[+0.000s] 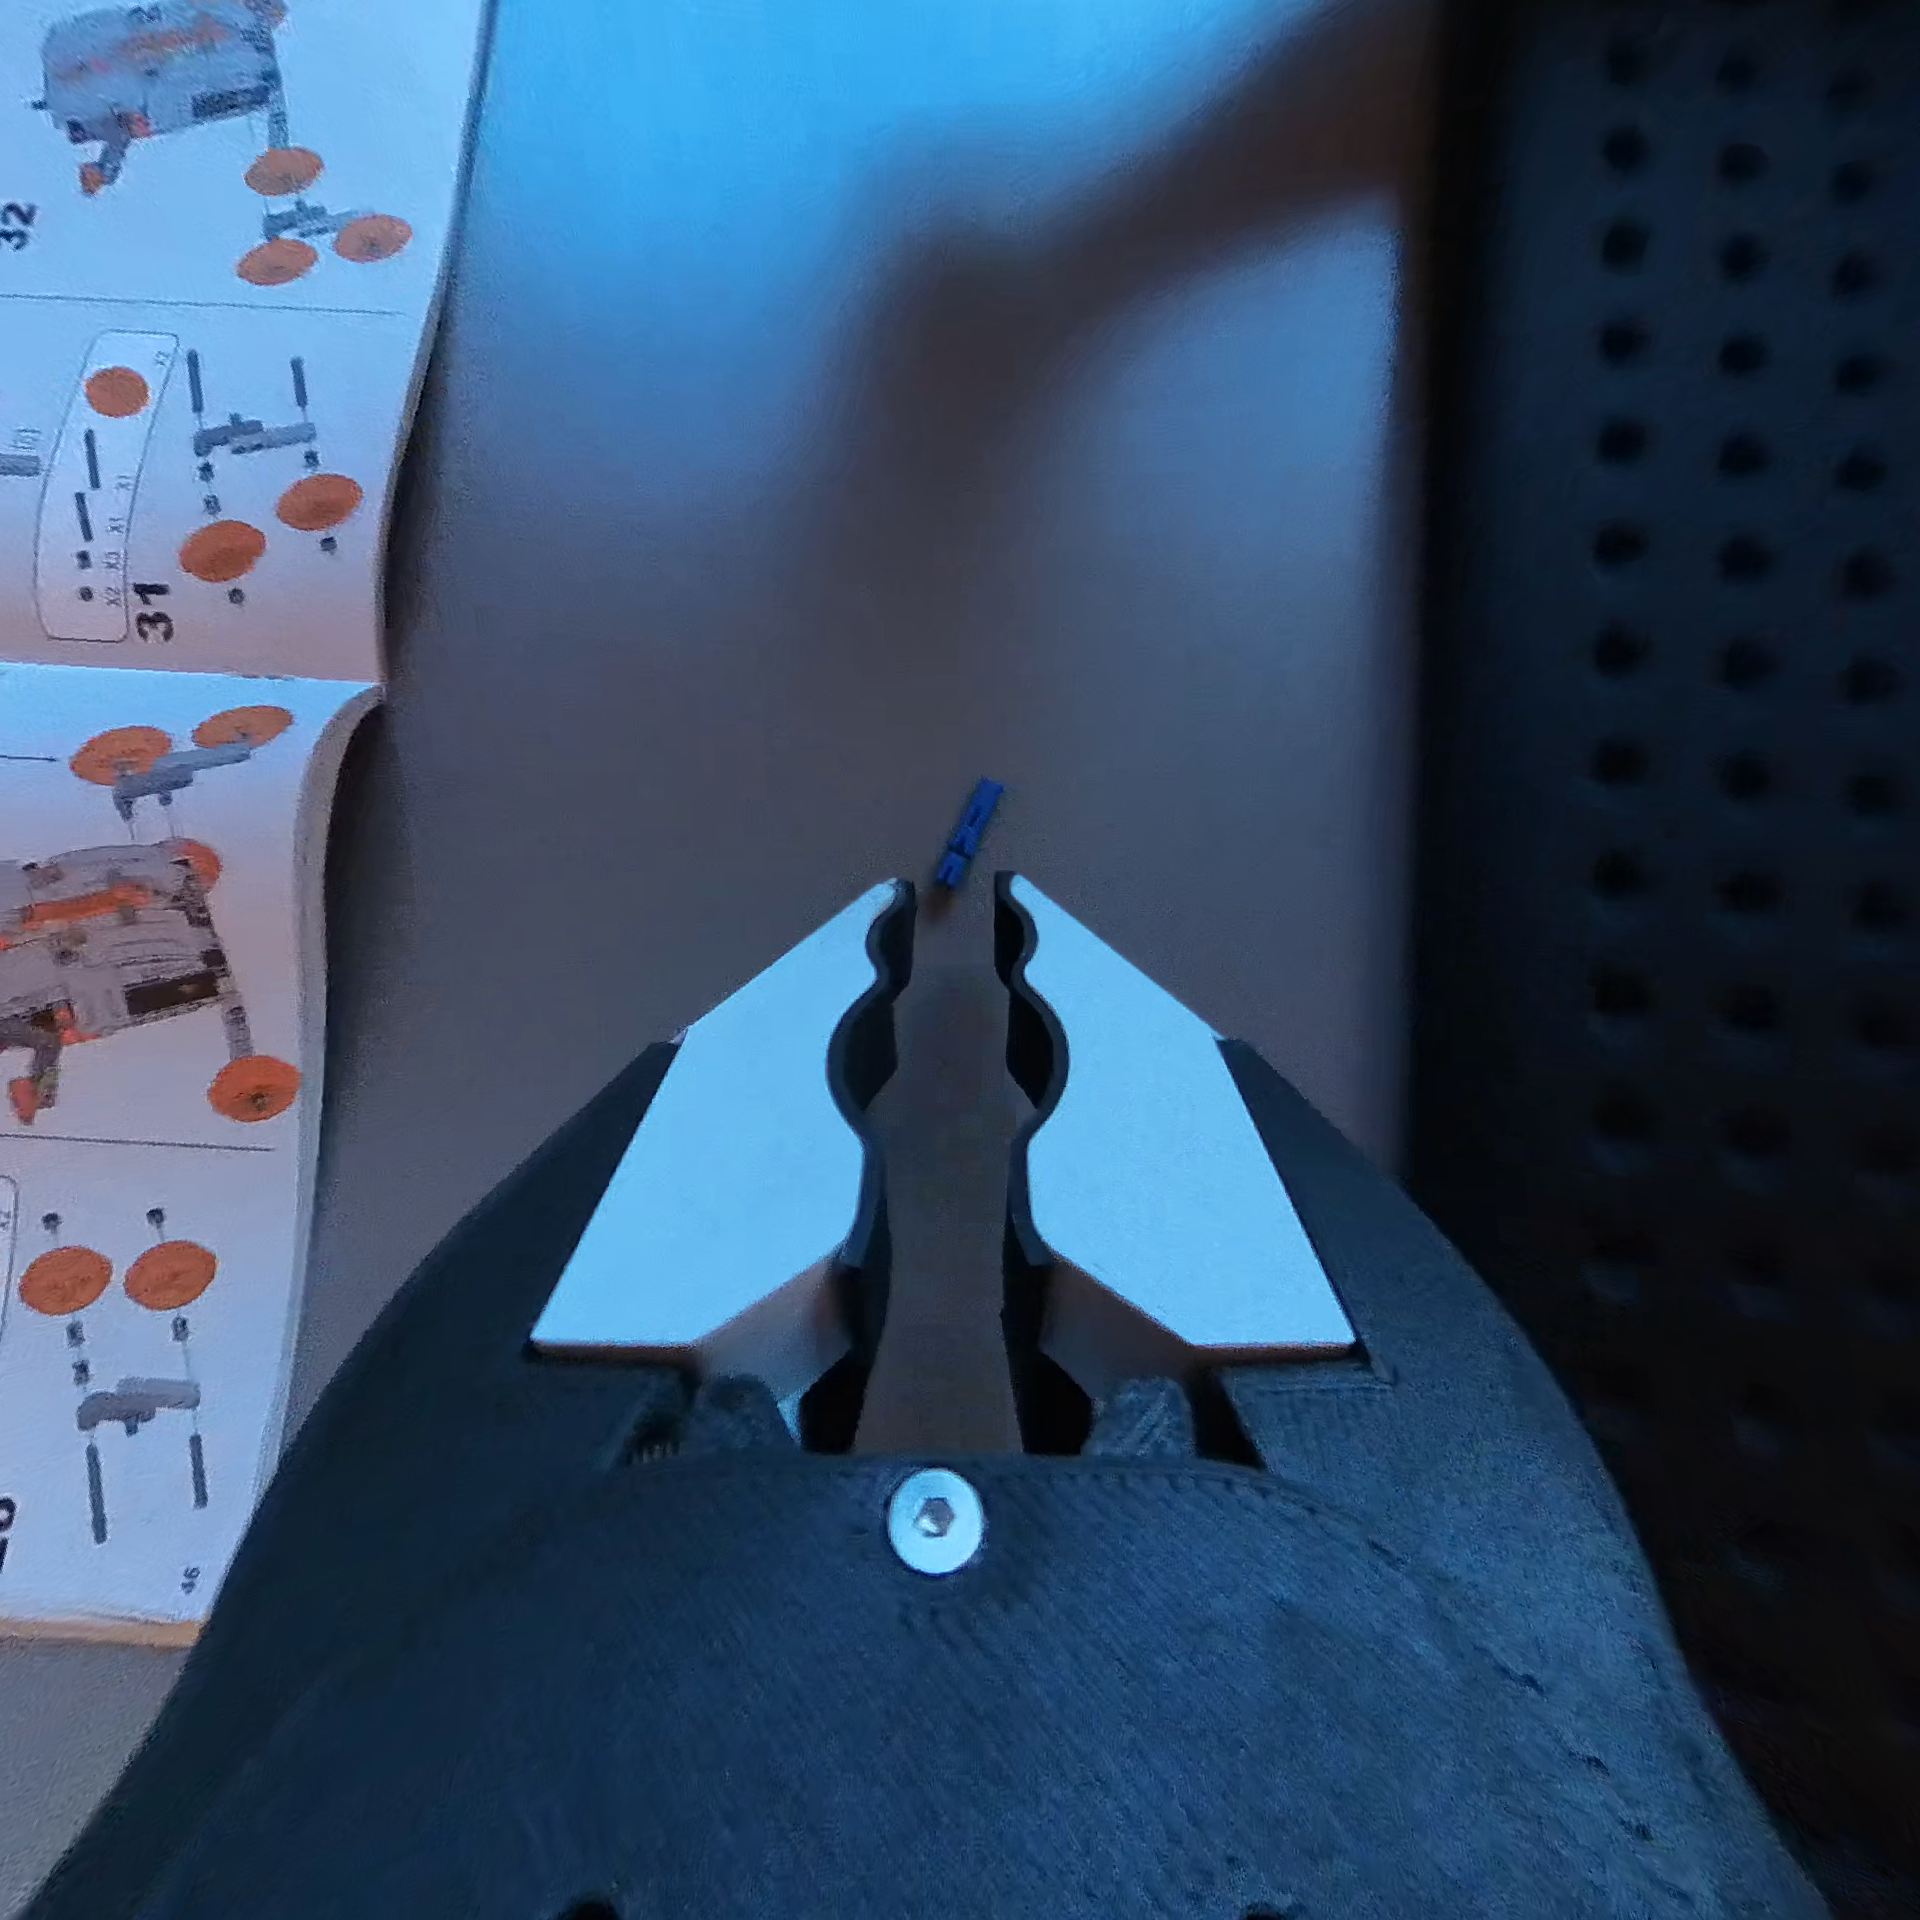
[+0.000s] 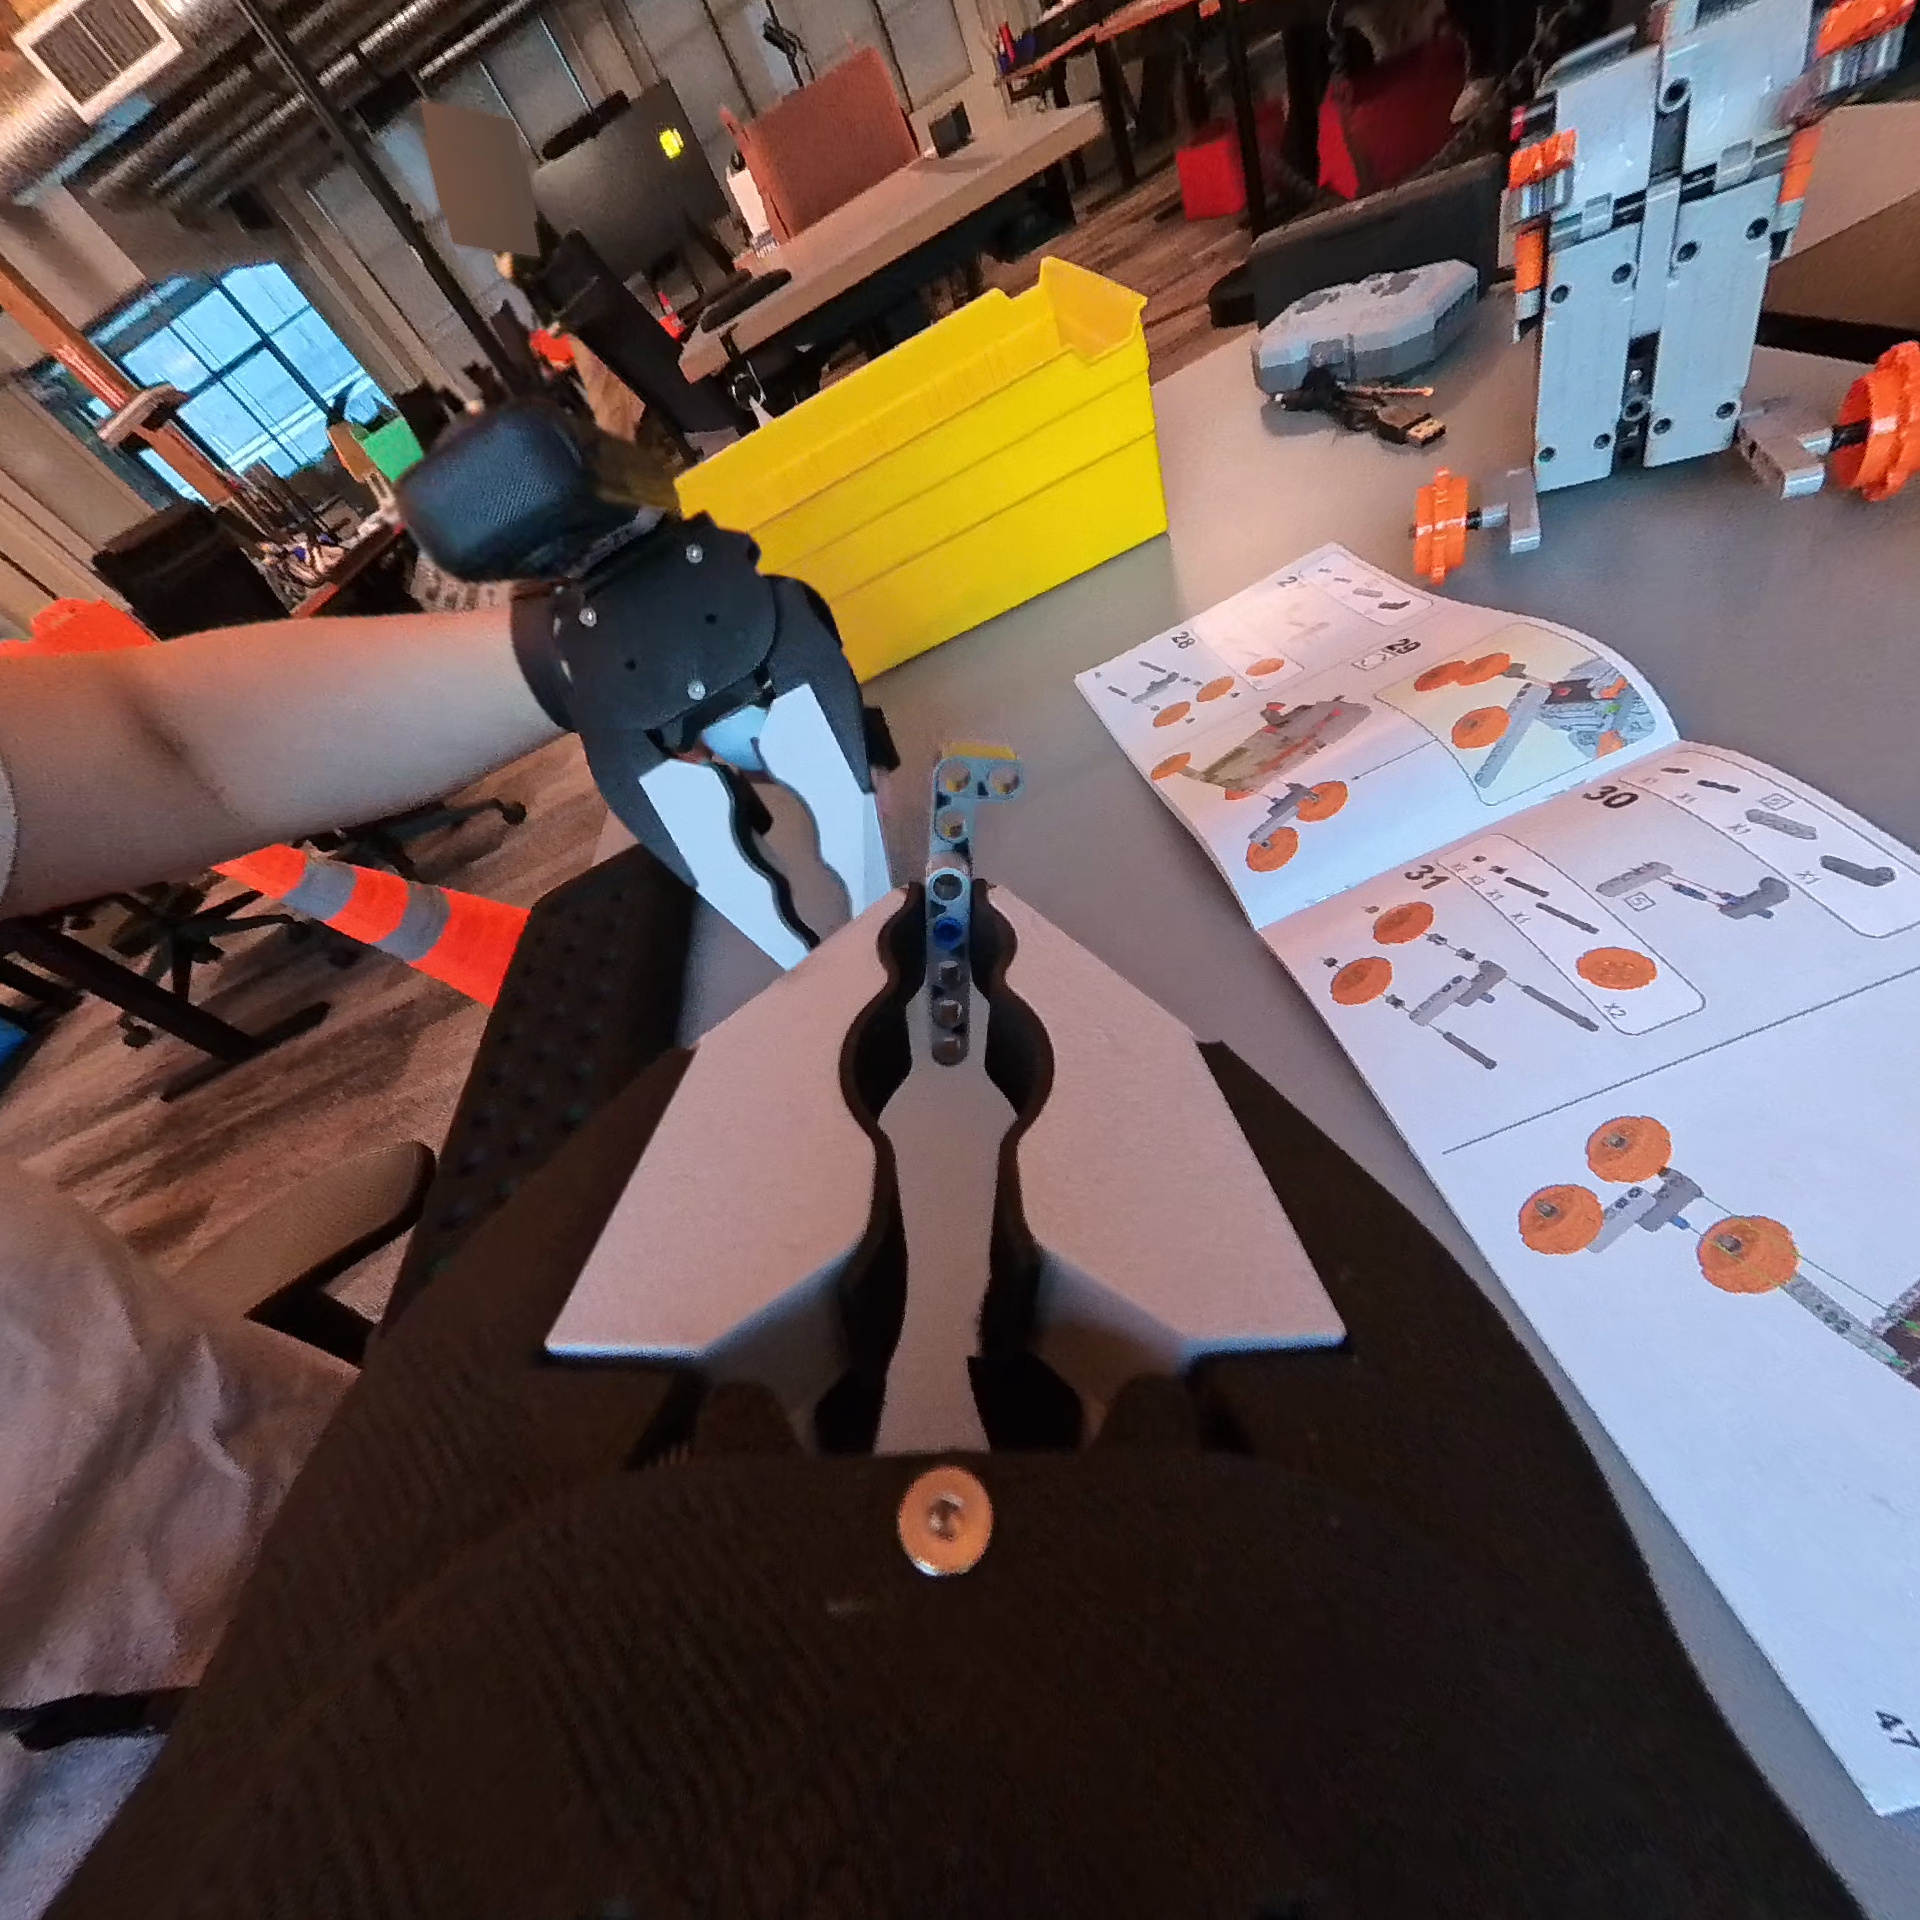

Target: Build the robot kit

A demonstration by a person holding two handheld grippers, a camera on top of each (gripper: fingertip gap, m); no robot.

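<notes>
My left gripper [image 1: 954, 894] points down at a grey table [image 1: 727, 623], its jaws a narrow gap apart and empty. A small blue pin [image 1: 966, 836] lies on the table just beyond its fingertips, not touching them. My right gripper [image 2: 948, 899] is shut on a grey L-shaped beam with holes [image 2: 971, 779]; a blue pin [image 2: 943, 928] sits in one of the holes. The beam sticks out forward past the fingertips. The left gripper [image 2: 805, 914] also shows in the right wrist view, just left of the beam, tips at the table.
An open instruction booklet [image 2: 1558, 987] lies on the right, and shows in the left wrist view [image 1: 156, 727]. A yellow bin [image 2: 935, 468] stands behind. A grey-and-orange model [image 2: 1662, 260], an orange wheel on an axle [image 2: 1449, 520] and a black perforated surface [image 1: 1714, 727] are nearby. My hands' fingertips stand some 12 cm from each other.
</notes>
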